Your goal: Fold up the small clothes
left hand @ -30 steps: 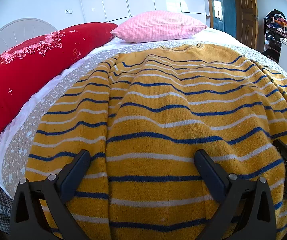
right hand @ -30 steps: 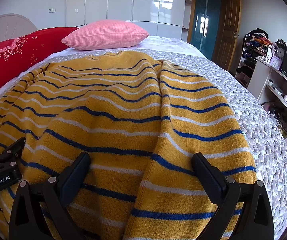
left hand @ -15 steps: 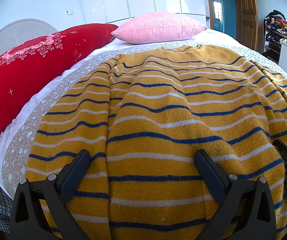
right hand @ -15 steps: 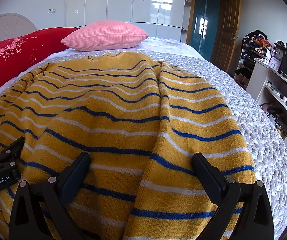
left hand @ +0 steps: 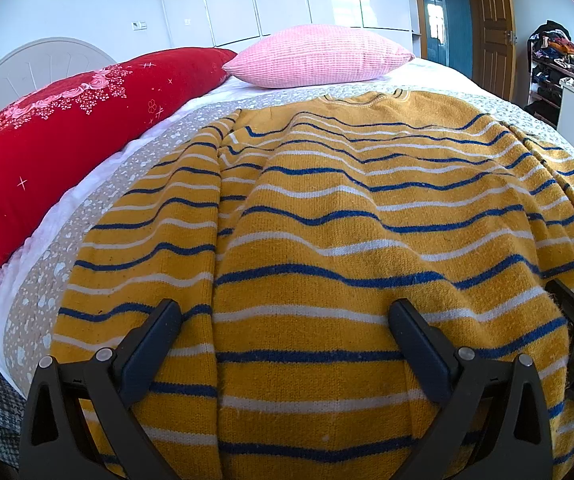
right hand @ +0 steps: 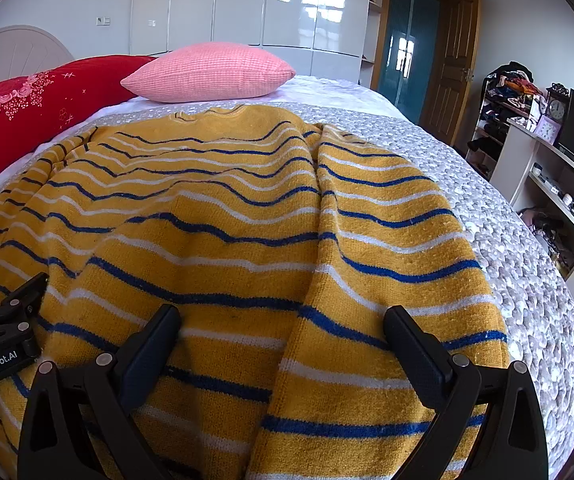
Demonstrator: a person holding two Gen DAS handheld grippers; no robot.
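My left hand-held gripper [left hand: 283,324] hangs low over the hem end of a mustard-yellow knit sweater w/ blue & white stripes [left hand: 367,216], jaws spread wide, nothing between them. My right hand-held gripper [right hand: 281,330] is the same, released, over the sweater's right side near a sleeve folded in along the body. The sweater lies spread on the bed's grey pebble-pattern cover [right hand: 527,264], neckline at the far end, wrinkled. Beyond the neckline sits a pink ribbed pillow [left hand: 319,56]; a red floral bolster [left hand: 67,136] runs along the left. Each gripper shows at the edge of the other's view, close beside it.
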